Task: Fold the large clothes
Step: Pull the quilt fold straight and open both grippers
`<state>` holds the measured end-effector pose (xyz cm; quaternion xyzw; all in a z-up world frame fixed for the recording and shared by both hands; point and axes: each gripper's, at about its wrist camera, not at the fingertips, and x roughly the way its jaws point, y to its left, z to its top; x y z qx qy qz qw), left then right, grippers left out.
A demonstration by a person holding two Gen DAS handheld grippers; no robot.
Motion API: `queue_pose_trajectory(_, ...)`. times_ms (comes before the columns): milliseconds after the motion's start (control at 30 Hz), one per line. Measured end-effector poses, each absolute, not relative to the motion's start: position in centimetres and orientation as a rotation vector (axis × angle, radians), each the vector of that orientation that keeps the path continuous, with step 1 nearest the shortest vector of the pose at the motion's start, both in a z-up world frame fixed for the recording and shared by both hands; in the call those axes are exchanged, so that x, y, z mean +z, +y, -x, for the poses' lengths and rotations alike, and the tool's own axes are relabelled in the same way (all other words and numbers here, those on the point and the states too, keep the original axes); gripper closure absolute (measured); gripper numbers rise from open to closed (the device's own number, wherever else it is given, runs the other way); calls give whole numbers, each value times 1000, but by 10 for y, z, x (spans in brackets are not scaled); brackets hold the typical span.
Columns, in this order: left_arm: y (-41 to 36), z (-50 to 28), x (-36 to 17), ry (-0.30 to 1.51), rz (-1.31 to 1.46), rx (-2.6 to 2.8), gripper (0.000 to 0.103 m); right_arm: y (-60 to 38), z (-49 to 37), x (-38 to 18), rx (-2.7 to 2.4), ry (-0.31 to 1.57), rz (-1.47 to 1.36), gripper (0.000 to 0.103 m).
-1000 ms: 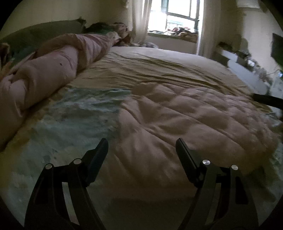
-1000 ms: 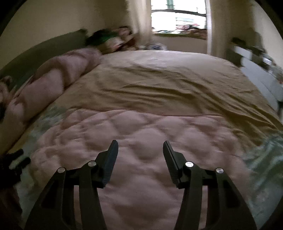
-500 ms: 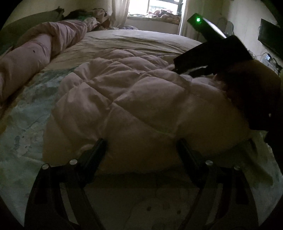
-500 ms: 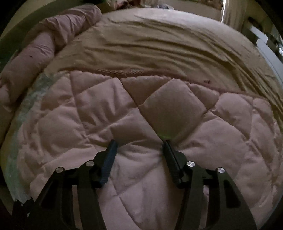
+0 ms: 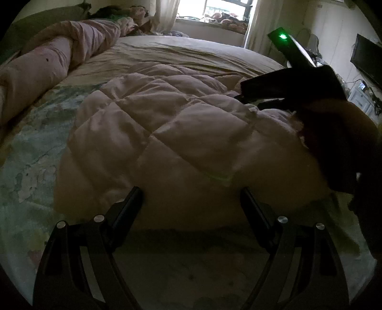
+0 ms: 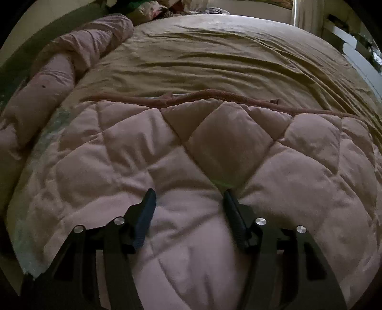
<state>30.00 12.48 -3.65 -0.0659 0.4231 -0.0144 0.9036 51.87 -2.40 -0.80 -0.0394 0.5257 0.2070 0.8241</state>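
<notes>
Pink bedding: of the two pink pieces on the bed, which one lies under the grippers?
The flat quilted pink garment, spread under the open right gripper; the other is a rolled pink blanket along the bed's left edge.

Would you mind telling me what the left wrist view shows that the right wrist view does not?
Only the left wrist view shows the window, the dark screen at the right, the green light on the other gripper's body, and the quilted garment's near edge beyond the open left gripper. Only the right wrist view shows the ribbed hem along the garment's far edge, with the open right gripper over the padding. Both share the pink quilted garment, the tan sheet and the rolled pink bedding.
</notes>
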Motion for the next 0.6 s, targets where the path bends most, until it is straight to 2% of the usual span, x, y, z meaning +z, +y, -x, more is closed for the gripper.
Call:
queue_pose_trajectory(267, 118, -290, -30, 871, 127, -34, 25, -51, -468, 8, 488, 1071, 135, 38)
queue_pose_trajectory(400, 118, -289, -28, 870, 122, -24, 25, -73, -432, 17, 489, 1057, 127, 29)
queue_pose_trajectory(533, 117, -286, -23, 861, 127, -22, 25, -82, -423, 1, 493, 1093, 116, 29)
queue_pose_trajectory(600, 117, -284, -19, 857, 134, -16, 19, -79, -426, -7, 486, 1098, 118, 29)
